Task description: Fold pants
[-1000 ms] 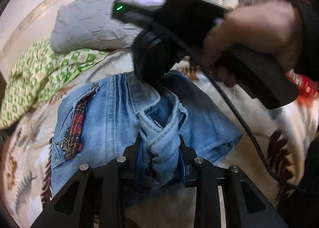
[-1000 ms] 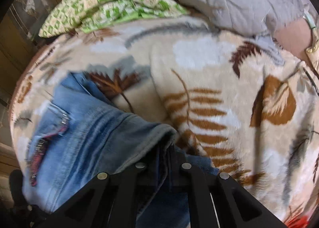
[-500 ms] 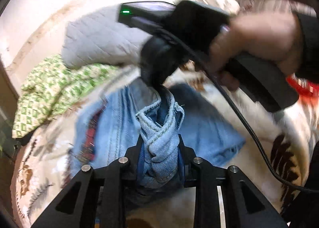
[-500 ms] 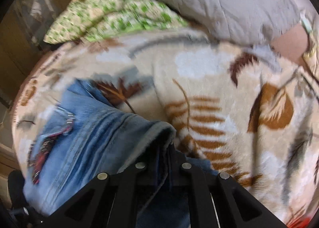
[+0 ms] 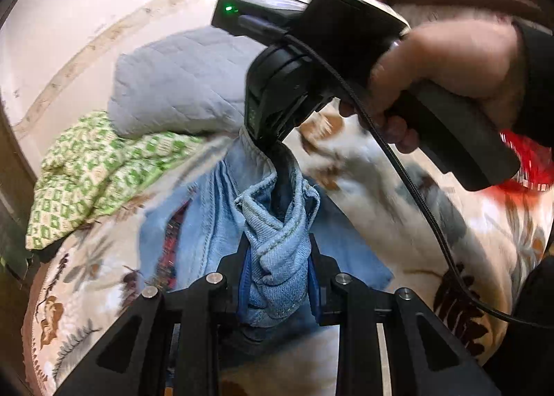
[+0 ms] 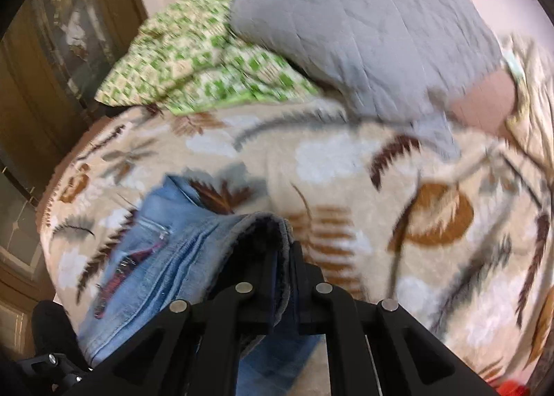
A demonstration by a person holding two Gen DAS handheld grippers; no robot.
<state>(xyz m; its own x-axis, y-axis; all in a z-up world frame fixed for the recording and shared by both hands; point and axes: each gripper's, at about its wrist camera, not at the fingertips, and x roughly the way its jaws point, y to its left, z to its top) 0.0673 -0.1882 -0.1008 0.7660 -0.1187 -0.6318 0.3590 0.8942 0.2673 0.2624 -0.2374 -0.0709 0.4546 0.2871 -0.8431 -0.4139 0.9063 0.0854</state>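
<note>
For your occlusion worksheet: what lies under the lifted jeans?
Under the jeans the leaf-patterned blanket shows on every side. The patch directly beneath the denim is covered, so anything there cannot be seen.

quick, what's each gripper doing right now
Left gripper: closed on the jeans hem.
Right gripper: closed on the jeans' other edge.

Home bedroom. I'm over a bed with a leaf-print fleece blanket [image 6: 346,160], a grey quilted pillow [image 6: 363,32] and a green-patterned cloth [image 6: 207,73] at its head, a plain wall [image 5: 69,15] behind, and dark wooden furniture [image 6: 45,91] beside it.
</note>
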